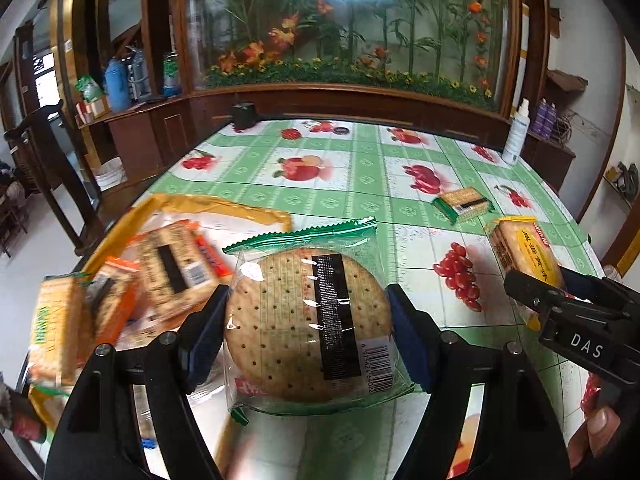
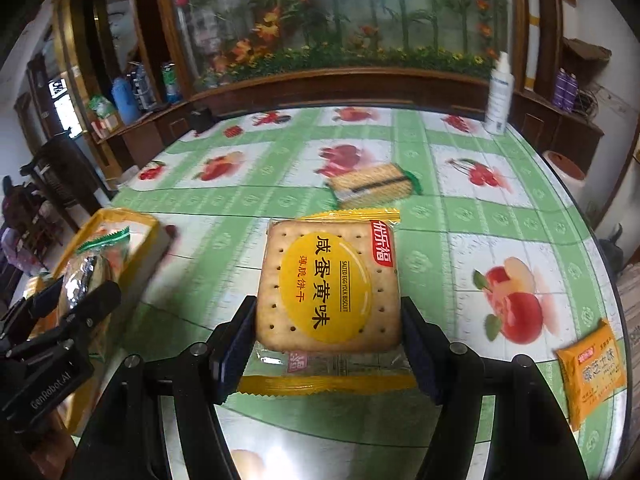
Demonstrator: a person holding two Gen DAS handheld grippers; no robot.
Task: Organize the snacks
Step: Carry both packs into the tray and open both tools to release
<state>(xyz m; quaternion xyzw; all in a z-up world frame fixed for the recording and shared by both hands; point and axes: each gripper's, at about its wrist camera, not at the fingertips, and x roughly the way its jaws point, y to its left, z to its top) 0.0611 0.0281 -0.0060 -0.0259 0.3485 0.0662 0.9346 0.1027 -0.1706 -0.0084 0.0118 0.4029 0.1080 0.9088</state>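
My left gripper (image 1: 308,336) is shut on a round cracker pack (image 1: 308,320) with green wrapper ends, held above the table. Left of it stands a yellow-rimmed tray (image 1: 224,206) holding several orange and green cracker packs (image 1: 176,272). My right gripper (image 2: 328,332) is shut on a square yellow salted egg yolk biscuit pack (image 2: 328,284), also lifted off the table. The same yellow pack (image 1: 524,252) shows at the right of the left wrist view, and the tray (image 2: 116,216) at the left of the right wrist view. A green-ended cracker pack (image 2: 374,184) lies on the tablecloth farther back.
The table wears a green checked fruit-print cloth (image 2: 440,240). An orange snack pack (image 2: 592,376) lies near the right edge. A white spray bottle (image 2: 498,96) stands at the far right, a small black object (image 1: 244,114) at the far edge. A wooden cabinet with flowers rises behind.
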